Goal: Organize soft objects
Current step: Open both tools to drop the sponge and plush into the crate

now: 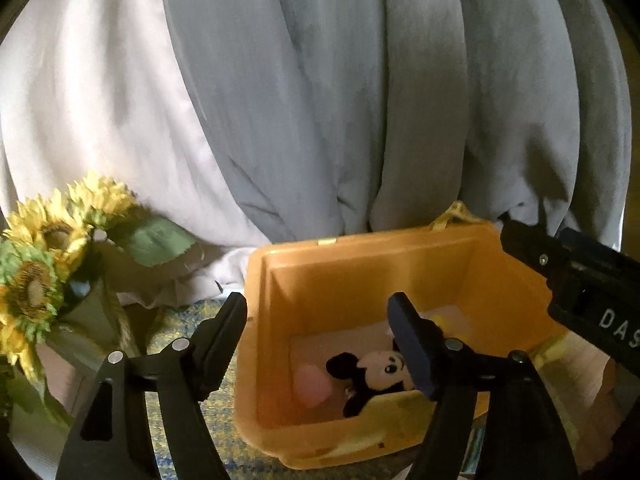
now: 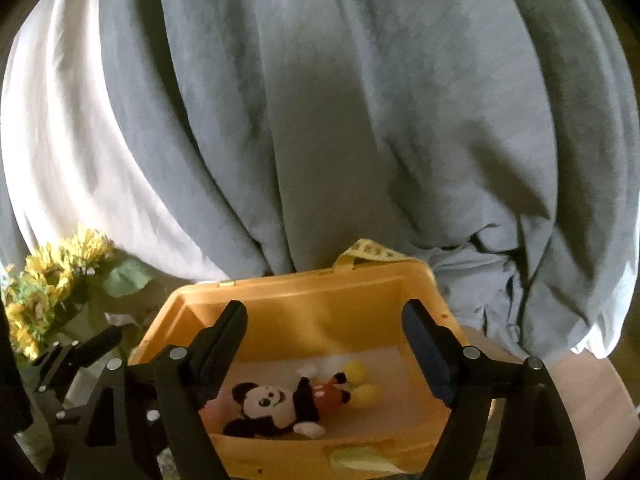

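Note:
A Mickey Mouse plush [image 2: 288,404] lies on its back inside an orange plastic bin [image 2: 304,304]; it also shows in the left wrist view [image 1: 376,376], in the same bin [image 1: 360,264]. A pink soft thing [image 1: 312,388] lies beside the plush's head. My right gripper [image 2: 324,320] is open and empty, held above the bin. My left gripper [image 1: 318,316] is open and empty over the bin's left wall. The right gripper's body [image 1: 580,284] shows at the right of the left wrist view.
Artificial sunflowers [image 1: 44,256] in a wrapped bunch stand left of the bin. Grey-blue and white curtains [image 1: 320,100] hang right behind the bin. A yellow ribbon handle [image 2: 368,252] sticks up at the bin's far rim. A patterned cloth [image 1: 224,400] covers the surface under the bin.

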Demonstrator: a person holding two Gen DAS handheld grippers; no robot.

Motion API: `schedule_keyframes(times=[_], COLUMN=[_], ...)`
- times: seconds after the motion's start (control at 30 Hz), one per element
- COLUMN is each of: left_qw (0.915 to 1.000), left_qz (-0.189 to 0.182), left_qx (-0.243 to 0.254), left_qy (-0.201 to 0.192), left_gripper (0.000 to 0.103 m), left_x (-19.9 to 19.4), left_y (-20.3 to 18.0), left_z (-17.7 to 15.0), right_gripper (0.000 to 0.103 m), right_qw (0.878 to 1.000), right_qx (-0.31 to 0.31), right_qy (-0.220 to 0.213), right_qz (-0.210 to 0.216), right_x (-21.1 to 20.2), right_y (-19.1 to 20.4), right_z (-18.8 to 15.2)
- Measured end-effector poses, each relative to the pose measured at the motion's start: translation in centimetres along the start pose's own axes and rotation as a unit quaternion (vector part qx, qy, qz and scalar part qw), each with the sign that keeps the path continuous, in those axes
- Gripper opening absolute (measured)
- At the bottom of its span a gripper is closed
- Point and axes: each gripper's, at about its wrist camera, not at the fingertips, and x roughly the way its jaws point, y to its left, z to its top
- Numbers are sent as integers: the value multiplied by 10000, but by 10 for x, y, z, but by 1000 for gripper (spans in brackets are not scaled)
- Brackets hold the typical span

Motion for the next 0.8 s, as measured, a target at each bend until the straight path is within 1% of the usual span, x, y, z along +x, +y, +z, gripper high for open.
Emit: schedule_keyframes(times=[0.1, 0.17, 0.23, 0.57, 0.8], left_qw=[9999, 9996, 9994, 9988, 9986], left_qz=[3, 21, 44, 197, 314], left_qx=[14, 28, 24, -33, -116], left_qy=[-168, -279, -338, -454, -413], left_gripper=[74, 77, 77, 77, 77], left_x=[-20, -33, -45, -97, -129], left_y=[-3, -5, -7, -12, -16], left_z=[5, 7, 7, -8, -22], right_gripper=[81, 83, 84, 85, 85], right_qw=[9999, 9999, 9996, 9989, 9986], right_qx=[32, 59, 62, 29, 95], right_qy=[-96, -155, -253, -410, -469], right_qz=[-17, -27, -60, -205, -227], right_x=[-15, -23, -33, -78, -108], right_y=[-5, -7, -10, -18, -21], right_z=[3, 5, 6, -2, -12])
